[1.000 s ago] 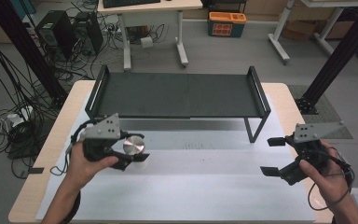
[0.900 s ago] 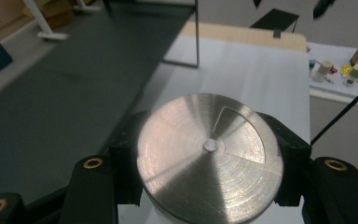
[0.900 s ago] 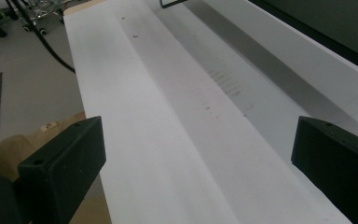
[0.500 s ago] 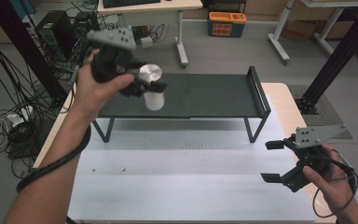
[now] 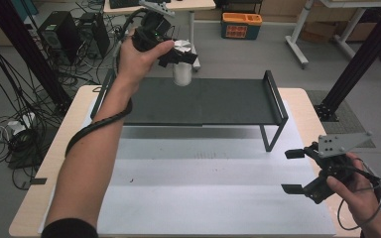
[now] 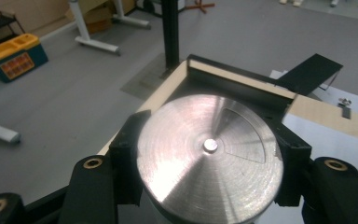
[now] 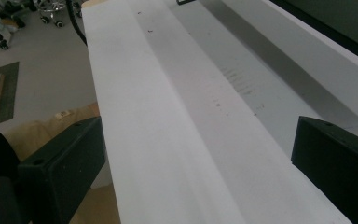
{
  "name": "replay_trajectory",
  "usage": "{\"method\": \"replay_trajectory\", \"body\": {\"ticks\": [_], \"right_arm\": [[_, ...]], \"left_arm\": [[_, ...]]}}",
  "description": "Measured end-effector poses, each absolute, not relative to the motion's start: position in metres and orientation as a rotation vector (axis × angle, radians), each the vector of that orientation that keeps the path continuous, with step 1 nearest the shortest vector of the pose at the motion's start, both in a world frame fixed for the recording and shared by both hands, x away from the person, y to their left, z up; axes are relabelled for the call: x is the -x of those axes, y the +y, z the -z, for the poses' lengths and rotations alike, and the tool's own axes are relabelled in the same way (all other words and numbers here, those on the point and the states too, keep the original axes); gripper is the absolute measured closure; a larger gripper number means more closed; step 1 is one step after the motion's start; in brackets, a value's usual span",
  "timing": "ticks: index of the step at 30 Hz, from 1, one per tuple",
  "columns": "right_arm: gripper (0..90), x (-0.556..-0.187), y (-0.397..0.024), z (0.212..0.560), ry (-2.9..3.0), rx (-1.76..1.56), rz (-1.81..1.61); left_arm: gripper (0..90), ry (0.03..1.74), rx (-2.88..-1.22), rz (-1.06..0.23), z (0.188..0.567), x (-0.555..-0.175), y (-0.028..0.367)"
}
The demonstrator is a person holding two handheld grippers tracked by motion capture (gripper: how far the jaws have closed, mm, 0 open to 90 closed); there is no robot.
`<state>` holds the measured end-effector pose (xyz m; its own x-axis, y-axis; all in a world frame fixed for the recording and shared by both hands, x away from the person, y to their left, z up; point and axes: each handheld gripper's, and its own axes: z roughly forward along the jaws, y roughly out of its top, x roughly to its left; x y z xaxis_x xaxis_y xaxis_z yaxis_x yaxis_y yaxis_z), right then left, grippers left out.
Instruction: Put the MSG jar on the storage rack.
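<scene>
Left gripper [image 5: 178,55] was clamped on the sides of a metal cylinder [image 5: 182,67], long axis vertical, its flat top [image 6: 209,156] seated between the jaws. Cylinder hung directly below the gripper, raised well above the black shelf [image 5: 218,101]. Right gripper [image 5: 297,171] was wide and empty, low over the white mat [image 5: 203,198], well apart from the cylinder.

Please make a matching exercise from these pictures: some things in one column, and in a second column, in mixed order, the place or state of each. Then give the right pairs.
Things:
1. metal cylinder
2. black shelf
3. right gripper
4. yellow and blue bin

Places or states:
A. standing on the table, at its far side
B. open, low over the white sheet, holding nothing
C. on the floor beyond the table
D. clamped in the left gripper, lifted above the shelf

Pairs: 1-D, 2-A, 3-B, 4-C
</scene>
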<state>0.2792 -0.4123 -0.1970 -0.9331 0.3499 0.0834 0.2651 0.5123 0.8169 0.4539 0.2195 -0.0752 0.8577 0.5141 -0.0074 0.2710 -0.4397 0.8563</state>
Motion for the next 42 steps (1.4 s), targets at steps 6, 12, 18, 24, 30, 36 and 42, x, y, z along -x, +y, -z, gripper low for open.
{"method": "replay_trajectory", "body": {"ticks": [6,12,18,24,30,36,42], "right_arm": [[2.6,-0.286,-0.416,0.201,2.655,-0.555,-1.398],[2.6,-0.290,-0.421,0.206,2.649,-0.584,-1.402],[2.6,-0.291,-0.422,0.208,2.647,-0.591,-1.398],[2.6,-0.290,-0.420,0.207,2.653,-0.592,-1.391],[2.6,-0.289,-0.418,0.205,2.651,-0.585,-1.388],[2.6,-0.291,-0.415,0.206,2.662,-0.589,-1.383],[2.6,-0.292,-0.411,0.203,2.676,-0.584,-1.364]], "left_arm": [[41.9,0.622,-2.090,-0.277,0.107,-0.478,0.207],[41.9,0.666,-2.090,-0.270,0.130,-0.488,0.206],[41.9,0.643,-2.078,-0.265,0.146,-0.489,0.213],[41.9,0.637,-2.100,-0.273,0.153,-0.488,0.210],[41.7,0.627,-2.100,-0.278,0.154,-0.487,0.210],[30.9,0.630,-2.103,-0.279,0.150,-0.486,0.210],[10.0,0.615,-2.123,-0.297,0.137,-0.473,0.223]]}}
